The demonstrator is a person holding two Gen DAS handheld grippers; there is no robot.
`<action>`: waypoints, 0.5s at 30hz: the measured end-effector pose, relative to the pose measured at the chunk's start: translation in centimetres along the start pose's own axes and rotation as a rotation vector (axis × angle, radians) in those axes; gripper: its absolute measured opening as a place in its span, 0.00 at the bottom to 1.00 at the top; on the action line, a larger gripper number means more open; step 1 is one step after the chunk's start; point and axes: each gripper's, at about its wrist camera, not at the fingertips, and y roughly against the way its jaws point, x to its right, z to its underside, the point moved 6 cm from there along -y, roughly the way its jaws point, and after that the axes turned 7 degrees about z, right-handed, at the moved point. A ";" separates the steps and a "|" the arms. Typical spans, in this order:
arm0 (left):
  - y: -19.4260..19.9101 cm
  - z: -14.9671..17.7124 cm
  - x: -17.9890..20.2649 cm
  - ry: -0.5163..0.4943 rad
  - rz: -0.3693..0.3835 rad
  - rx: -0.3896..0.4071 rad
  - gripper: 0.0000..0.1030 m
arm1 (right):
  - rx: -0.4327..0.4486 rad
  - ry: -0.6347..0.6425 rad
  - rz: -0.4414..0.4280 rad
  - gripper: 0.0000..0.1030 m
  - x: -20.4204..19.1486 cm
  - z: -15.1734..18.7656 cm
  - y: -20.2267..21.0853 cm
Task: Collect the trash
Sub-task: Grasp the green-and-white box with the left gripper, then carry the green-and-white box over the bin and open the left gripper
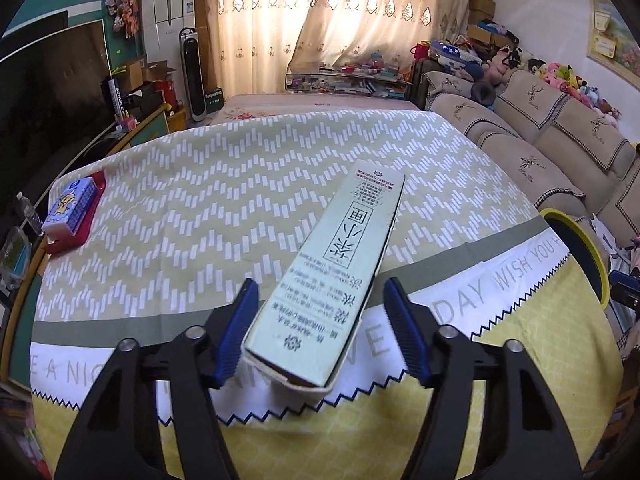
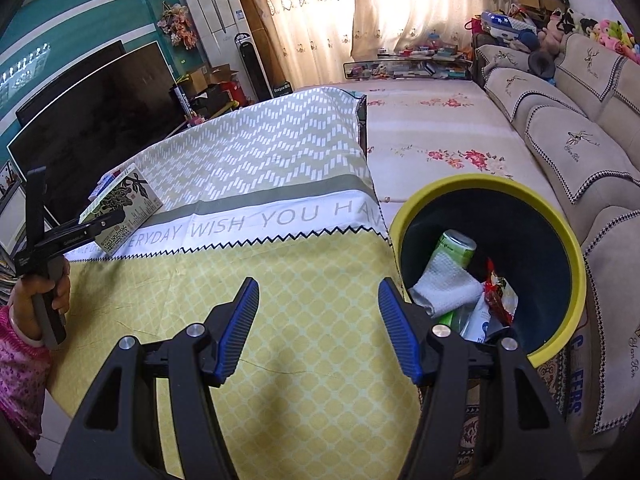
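Observation:
A long pale green carton (image 1: 332, 280) with Chinese print lies between the fingers of my left gripper (image 1: 320, 330), tilted up off the tablecloth. The jaws stand wide: the left pad (image 1: 236, 332) touches its side, the right pad is apart from it. The right wrist view shows the carton (image 2: 124, 204) at the left gripper's tip. My right gripper (image 2: 316, 330) is open and empty above the yellow part of the cloth, just left of the yellow-rimmed bin (image 2: 576, 264). The bin holds a green can, a white cloth and wrappers.
A blue tissue pack on a red tray (image 1: 74, 216) sits at the table's far left edge. The bin's rim (image 1: 588, 248) shows past the table's right edge. A sofa (image 2: 580, 152) runs along the right. A TV (image 2: 92, 120) stands beyond the table's left side.

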 end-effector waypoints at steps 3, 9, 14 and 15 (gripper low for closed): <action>-0.2 0.1 0.1 0.003 0.002 0.001 0.50 | 0.003 -0.006 -0.003 0.57 0.1 0.0 0.1; 0.1 0.1 0.4 0.011 0.007 0.016 0.33 | 0.007 -0.011 -0.008 0.57 0.3 0.2 0.3; 0.8 0.1 1.1 0.010 -0.008 0.040 0.30 | 0.010 -0.013 -0.006 0.57 0.4 0.4 0.6; 1.2 0.1 1.4 0.005 -0.010 0.048 0.30 | 0.013 -0.013 -0.004 0.57 0.5 0.5 0.7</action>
